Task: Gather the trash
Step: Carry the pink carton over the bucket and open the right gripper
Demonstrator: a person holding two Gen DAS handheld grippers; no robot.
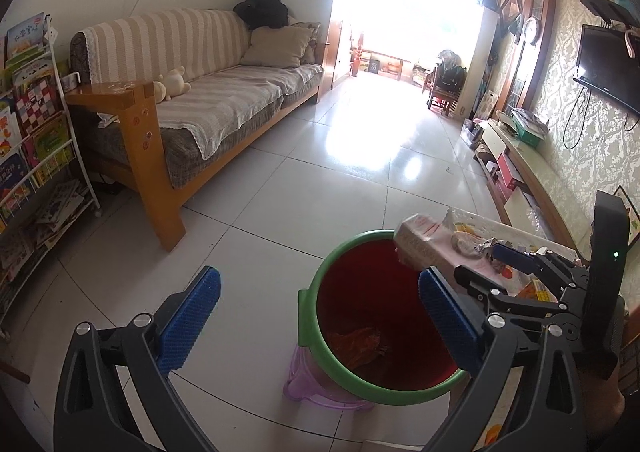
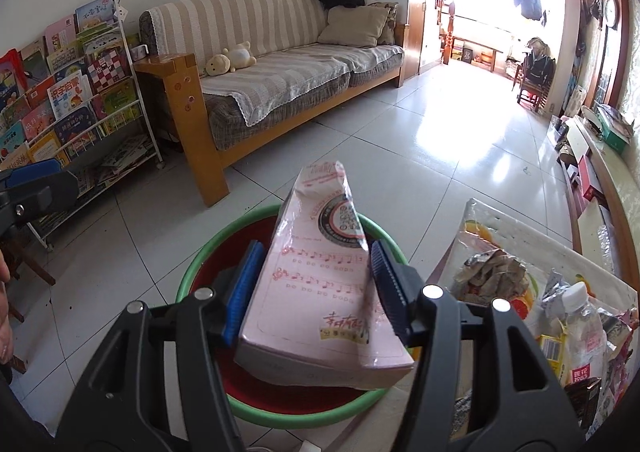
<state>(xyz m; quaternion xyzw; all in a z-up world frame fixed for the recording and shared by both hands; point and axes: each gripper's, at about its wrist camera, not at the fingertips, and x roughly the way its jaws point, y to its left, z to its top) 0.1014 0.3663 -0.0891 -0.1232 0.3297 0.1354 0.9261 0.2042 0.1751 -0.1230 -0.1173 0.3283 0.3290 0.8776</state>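
Both grippers, left gripper (image 1: 318,316) and right gripper (image 2: 314,288), have black plastic arms, silver screws and ribbed blue pads (image 2: 244,288).

You have a pale pink carton (image 2: 320,284) printed with red music notes and a dark round stamp. The bin (image 1: 316,328) has a green rim and a red lining. Your gripper pads (image 1: 188,316) are blue on black arms. The sofa cover (image 2: 256,19) is striped beige and cream; the stool (image 1: 308,392) beneath the bin looks lilac, perhaps.
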